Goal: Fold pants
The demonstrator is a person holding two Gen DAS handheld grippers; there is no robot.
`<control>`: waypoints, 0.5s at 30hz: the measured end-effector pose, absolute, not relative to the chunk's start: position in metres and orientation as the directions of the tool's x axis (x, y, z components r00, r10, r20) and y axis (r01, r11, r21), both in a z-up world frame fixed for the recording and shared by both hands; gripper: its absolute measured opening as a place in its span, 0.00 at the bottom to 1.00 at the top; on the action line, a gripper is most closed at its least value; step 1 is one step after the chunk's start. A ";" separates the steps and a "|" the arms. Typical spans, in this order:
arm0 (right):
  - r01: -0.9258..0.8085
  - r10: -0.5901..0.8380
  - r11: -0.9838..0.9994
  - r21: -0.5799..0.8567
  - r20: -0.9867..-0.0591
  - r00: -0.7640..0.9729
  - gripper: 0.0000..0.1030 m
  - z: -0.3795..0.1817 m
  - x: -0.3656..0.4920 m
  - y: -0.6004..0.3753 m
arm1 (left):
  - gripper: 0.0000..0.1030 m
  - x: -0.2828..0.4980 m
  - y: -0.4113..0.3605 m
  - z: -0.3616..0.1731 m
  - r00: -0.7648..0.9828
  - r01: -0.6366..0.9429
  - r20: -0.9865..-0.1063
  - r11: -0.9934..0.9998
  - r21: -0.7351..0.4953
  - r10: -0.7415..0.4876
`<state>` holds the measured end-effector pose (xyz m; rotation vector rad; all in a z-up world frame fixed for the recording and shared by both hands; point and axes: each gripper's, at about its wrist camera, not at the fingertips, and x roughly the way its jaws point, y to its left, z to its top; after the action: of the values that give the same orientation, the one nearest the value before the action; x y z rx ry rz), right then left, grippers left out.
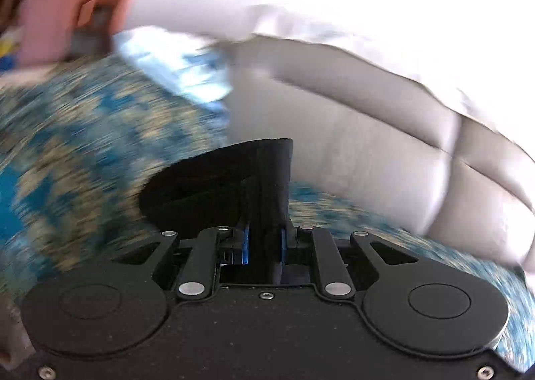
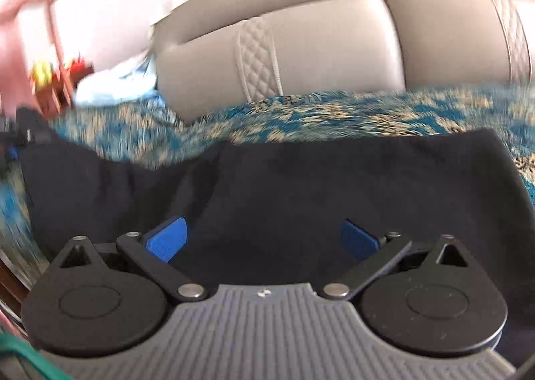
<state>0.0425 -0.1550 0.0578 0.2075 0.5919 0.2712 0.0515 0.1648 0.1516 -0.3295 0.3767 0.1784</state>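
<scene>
The dark navy pants (image 2: 301, 186) lie spread on a blue and beige patterned bedspread (image 2: 334, 112). My right gripper (image 2: 264, 239) is open just above the pants, its blue pads (image 2: 167, 238) wide apart and empty. My left gripper (image 1: 264, 243) is shut on a fold of the dark pants (image 1: 234, 186), which stands up between its pads. The left gripper also shows in the right wrist view (image 2: 20, 142) at the far left edge of the pants. Both views are motion-blurred.
A grey padded headboard (image 2: 317, 38) runs behind the bed and shows in the left wrist view (image 1: 367, 146). A white and light blue cloth (image 1: 180, 62) lies at the bed's far corner. Pink curtain (image 1: 50, 5) and cluttered shelves stand beyond.
</scene>
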 end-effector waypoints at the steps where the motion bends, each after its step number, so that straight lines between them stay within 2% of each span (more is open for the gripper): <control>1: -0.170 0.326 0.931 0.323 -0.525 0.787 1.00 0.067 0.053 -0.172 | 0.14 0.058 0.147 0.157 0.922 -0.191 -0.378 0.945 -0.265 0.081; 4: -0.122 0.377 0.877 0.465 -0.509 0.774 1.00 0.084 0.071 -0.224 | 0.15 0.076 0.087 0.164 0.933 -0.061 -0.359 0.971 -0.233 -0.028; 6: -0.092 0.373 0.857 0.508 -0.487 0.790 1.00 0.088 0.073 -0.252 | 0.15 0.085 0.041 0.160 0.922 0.024 -0.374 0.979 -0.203 -0.100; 11: 0.044 0.267 0.837 0.545 -0.478 0.837 1.00 0.077 0.051 -0.303 | 0.15 0.099 -0.064 0.118 0.839 0.191 -0.501 0.977 -0.092 -0.211; 15: 0.089 0.249 0.804 0.587 -0.469 0.847 1.00 0.068 0.038 -0.324 | 0.16 0.095 -0.128 0.074 0.753 0.279 -0.609 0.959 -0.047 -0.249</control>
<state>0.0381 -0.3242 0.0683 0.6385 0.5630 0.0908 0.0951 -0.1279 0.0742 0.0480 0.6577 -0.2885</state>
